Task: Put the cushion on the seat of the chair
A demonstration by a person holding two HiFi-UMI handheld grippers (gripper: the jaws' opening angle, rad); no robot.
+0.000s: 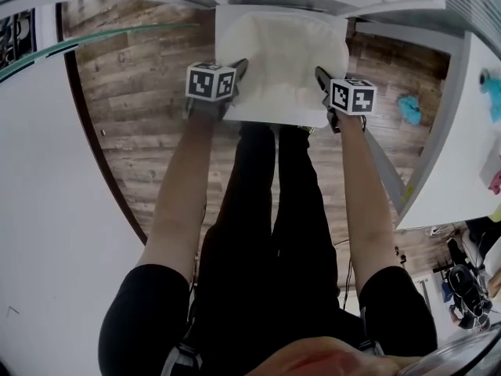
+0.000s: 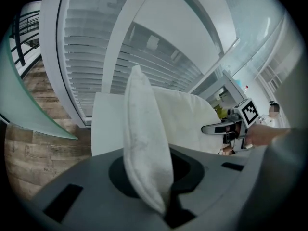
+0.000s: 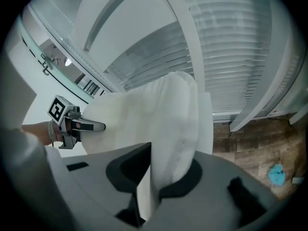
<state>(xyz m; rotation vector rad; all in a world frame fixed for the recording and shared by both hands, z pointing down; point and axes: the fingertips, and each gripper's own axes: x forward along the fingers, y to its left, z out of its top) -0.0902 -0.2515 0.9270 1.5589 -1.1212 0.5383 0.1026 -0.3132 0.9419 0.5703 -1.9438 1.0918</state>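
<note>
Cushion (image 1: 286,57), cream-white and soft, hangs at the top of the head view directly over the chair, held by its two near corners.

Largest around it is the wooden floor (image 1: 133,77), its brown planks running on both sides of the chair. A white desk (image 1: 47,210) with a curved dark edge fills the left side of the head view. The person's legs in black trousers (image 1: 266,210) stand just before the chair.

The chair's white seat (image 1: 225,22) is square, and it shows as a bare strip along the cushion's left side and along its near edge. Whether the cushion already rests on the seat or is just above it cannot be told. Behind the chair, the gripper views show window blinds (image 2: 91,57).

The left gripper (image 1: 239,70) has the cushion's near left corner. In its own view the jaws are narrow, pinched on a fold of the cushion (image 2: 144,143) that stands up between them. The right gripper (image 1: 322,77) has the near right corner. Its jaws are likewise almost together and clamped on the bunched fabric (image 3: 178,129). Each gripper appears in the other's view, across the cushion: the right one (image 2: 211,128) and the left one (image 3: 96,126).

A small blue cloth (image 1: 409,108) lies on the floor to the right of the chair.
</note>
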